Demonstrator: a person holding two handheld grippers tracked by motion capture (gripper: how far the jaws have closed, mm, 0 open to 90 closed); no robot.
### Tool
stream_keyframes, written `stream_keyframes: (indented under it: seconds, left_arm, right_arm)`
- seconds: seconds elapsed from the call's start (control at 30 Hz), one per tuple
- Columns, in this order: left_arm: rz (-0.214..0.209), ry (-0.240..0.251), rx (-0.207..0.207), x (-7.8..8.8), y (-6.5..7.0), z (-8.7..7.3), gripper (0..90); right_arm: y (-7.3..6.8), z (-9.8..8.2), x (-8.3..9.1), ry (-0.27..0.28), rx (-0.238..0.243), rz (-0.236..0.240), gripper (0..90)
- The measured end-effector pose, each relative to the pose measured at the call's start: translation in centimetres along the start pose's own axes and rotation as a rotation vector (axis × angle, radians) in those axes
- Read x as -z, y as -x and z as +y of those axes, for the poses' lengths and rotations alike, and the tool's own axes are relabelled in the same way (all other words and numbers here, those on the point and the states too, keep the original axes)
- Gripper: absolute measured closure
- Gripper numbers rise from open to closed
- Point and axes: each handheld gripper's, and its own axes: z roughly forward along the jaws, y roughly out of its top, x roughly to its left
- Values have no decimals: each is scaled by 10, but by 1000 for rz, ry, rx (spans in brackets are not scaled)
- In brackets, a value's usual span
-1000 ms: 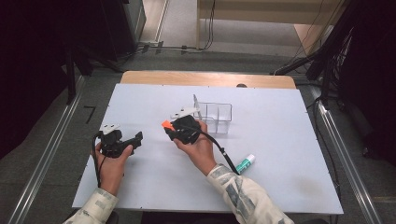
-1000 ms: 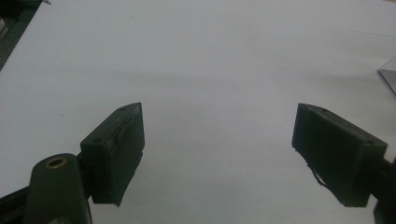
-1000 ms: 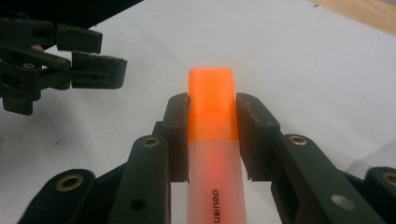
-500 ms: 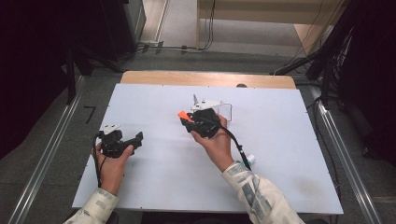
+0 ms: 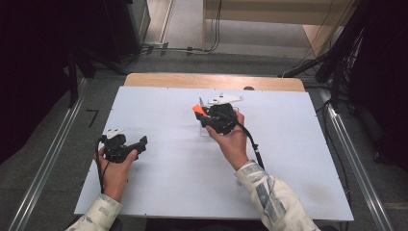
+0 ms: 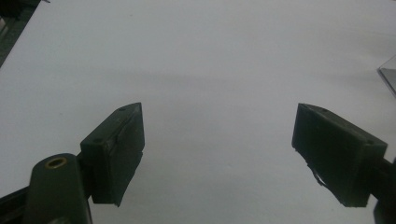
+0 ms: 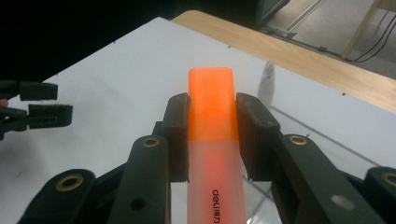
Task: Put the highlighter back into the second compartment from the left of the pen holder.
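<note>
My right gripper [image 5: 203,114] is shut on an orange highlighter [image 7: 210,107], its cap sticking out past the pads. In the high view the highlighter [image 5: 197,109] pokes out to the left, and the hand hovers over a clear plastic box [image 5: 207,133] that it mostly hides. One upright wall of the box [image 7: 266,84] rises just behind the cap. At the table's left my left gripper [image 5: 141,142] rests low, jaws wide open over bare white surface [image 6: 219,149]. It appears side-on as the left gripper [image 7: 37,108] in the right gripper view.
A white board [image 5: 168,183] covers the table, with a wooden edge [image 5: 211,81] along the far side. A clear corner of the box [image 6: 388,77] shows at the left gripper view's right edge. Dark floor and cables surround the table.
My right hand has carried the highlighter rightward and away from me, ending above the clear box. The forearm now covers a green-capped pen seen earlier. The left hand stayed put.
</note>
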Motion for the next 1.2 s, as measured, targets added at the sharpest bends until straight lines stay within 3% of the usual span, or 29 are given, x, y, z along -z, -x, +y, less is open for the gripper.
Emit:
stream_keyframes:
  seconds: [0.57, 1.2]
  left_arm:
    - [0, 1, 0, 0, -1, 0, 180]
    - [-2, 0, 2, 1, -1, 0, 180]
  right_arm:
    - [33, 14, 2, 31, -64, -72, 651]
    - [57, 24, -28, 10, -108, -117, 649]
